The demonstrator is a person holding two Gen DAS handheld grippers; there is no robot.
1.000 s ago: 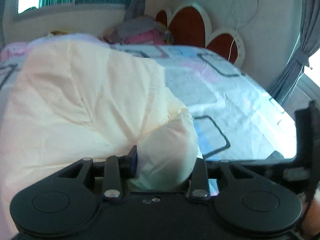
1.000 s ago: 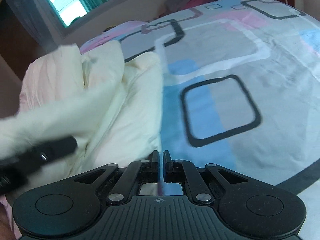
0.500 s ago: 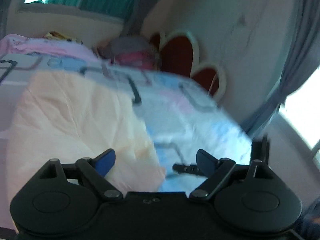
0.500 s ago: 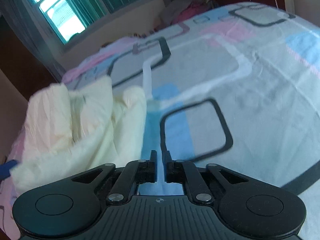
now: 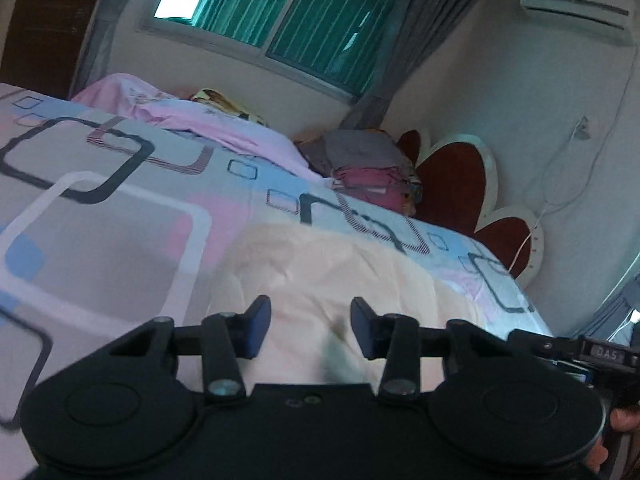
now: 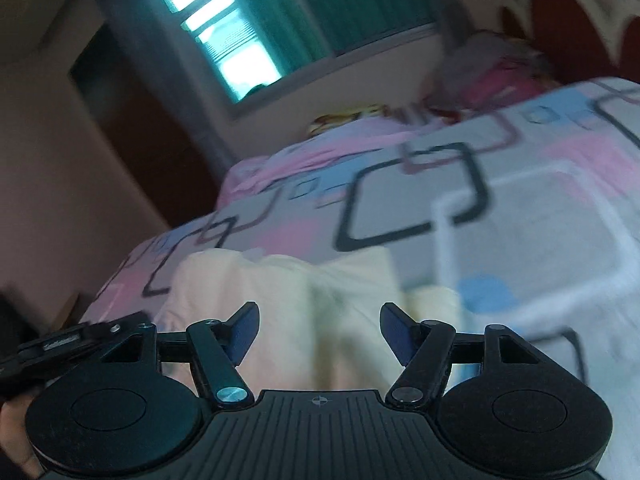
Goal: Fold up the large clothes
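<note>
- Below, left gripper (image 5: 311, 326) — jaws closing, nothing between them.
- Right gripper (image 6: 319, 330) — jaws opening, empty.
- Cream garment (image 5: 340, 276) lies folded on the patterned bedspread (image 5: 120, 220), released.

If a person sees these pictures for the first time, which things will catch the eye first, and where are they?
First, the cream garment, lying bunched on the patterned bed cover, just ahead of both grippers. The left gripper is closing and the right gripper is opening; neither holds anything. Behind the bed stand the green-curtained window and a red heart-shaped headboard.
</note>
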